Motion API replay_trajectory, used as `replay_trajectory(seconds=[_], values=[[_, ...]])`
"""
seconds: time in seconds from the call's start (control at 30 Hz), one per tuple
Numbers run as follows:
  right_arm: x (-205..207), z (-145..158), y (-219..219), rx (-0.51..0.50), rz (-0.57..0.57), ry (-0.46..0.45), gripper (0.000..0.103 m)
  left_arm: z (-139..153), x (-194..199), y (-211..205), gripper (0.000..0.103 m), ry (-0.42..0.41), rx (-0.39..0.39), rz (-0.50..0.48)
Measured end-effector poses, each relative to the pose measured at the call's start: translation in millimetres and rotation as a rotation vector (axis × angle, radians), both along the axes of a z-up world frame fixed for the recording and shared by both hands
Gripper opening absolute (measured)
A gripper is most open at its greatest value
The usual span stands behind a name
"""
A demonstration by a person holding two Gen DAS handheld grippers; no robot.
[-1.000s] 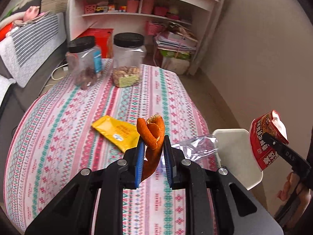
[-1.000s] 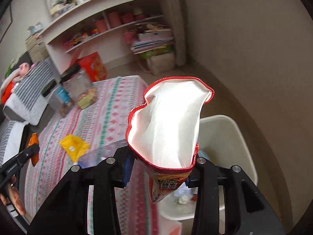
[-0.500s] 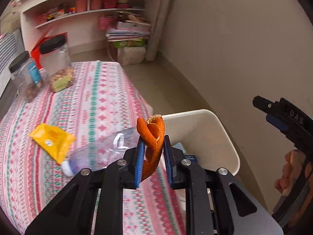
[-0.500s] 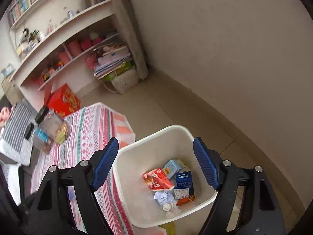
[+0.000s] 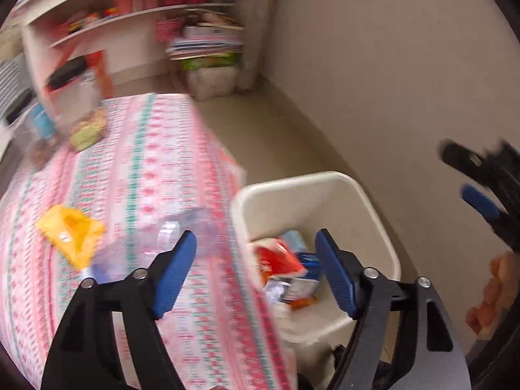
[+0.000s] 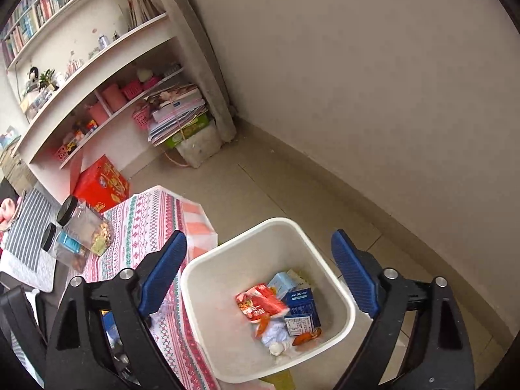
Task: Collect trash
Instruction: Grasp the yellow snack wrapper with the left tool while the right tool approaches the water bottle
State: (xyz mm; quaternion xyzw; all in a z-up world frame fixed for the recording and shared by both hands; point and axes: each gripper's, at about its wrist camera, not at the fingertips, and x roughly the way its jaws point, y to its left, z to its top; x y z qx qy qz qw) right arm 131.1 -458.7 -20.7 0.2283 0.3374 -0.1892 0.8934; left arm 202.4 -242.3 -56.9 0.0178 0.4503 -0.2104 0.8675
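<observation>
Both my grippers just popped their jaws wide over the white bin (image 6: pixel 328 261), left gripper (image 5: pixel 256 273) dropping the orange peel (image 6: pixel 307 337) and right gripper (image 6: pixel 260 273) the red snack bag (image 6: pixel 260 302), leaving the yellow wrapper (image 5: pixel 70 235) and clear bottle (image 5: pixel 156 243) at the table's nine o'clock.

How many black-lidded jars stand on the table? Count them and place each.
2. The larger jar, holding nuts, stands at the far end of the striped tablecloth; the smaller jar with a blue label stands right beside it, nearer the camera. None seems hidden.
</observation>
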Motion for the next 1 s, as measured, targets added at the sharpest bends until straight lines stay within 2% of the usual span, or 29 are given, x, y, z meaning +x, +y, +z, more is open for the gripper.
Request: replay_trajectory(seconds=[0.07, 0.13, 0.27, 0.43, 0.6, 0.73, 0.83, 0.9, 0.97, 1.0], values=[[4.5, -1.3, 6.6, 0.007, 0.027, 0.010, 0.090, 1.4, 14.2, 24.2, 0.085, -0.009, 0.025, 0.114], [9.0, -2.8, 15.6, -0.002, 0.050, 0.019, 0.091, 0.6, 30.1, 49.9, 0.087, 0.009, 0.033, 0.233], [18.8, -4.3, 34.7, -0.026, 0.098, 0.035, 0.093, -14.7, 71.8, 111.3, 0.088, 0.115, 0.030, 0.496], [32.7, -7.8, 56.7, -0.034, 0.156, 0.058, 0.094, -49.6, 116.7, 159.2, 0.088, 0.239, 0.061, 0.673], [45.1, -11.1, 76.1, -0.050, 0.208, 0.081, 0.096, -88.8, 143.8, 184.3, 0.088, 0.356, 0.064, 0.743], [53.8, -14.6, 87.6, -0.063, 0.235, 0.104, 0.096, -117.2, 152.7, 192.7, 0.088, 0.466, 0.037, 0.739], [59.6, -18.4, 97.5, -0.064, 0.252, 0.123, 0.096, -124.7, 152.6, 196.6, 0.088, 0.471, 0.030, 0.718], [62.9, -21.9, 102.9, -0.054, 0.262, 0.137, 0.096, -123.6, 150.7, 196.7, 0.082, 0.451, 0.047, 0.690], [66.5, -24.2, 108.4, -0.043, 0.272, 0.149, 0.096, -119.6, 147.9, 195.4, 0.059, 0.408, 0.086, 0.648], [67.9, -25.6, 112.2, -0.037, 0.279, 0.157, 0.096, -116.4, 149.2, 194.3, 0.053, 0.390, 0.105, 0.623]])
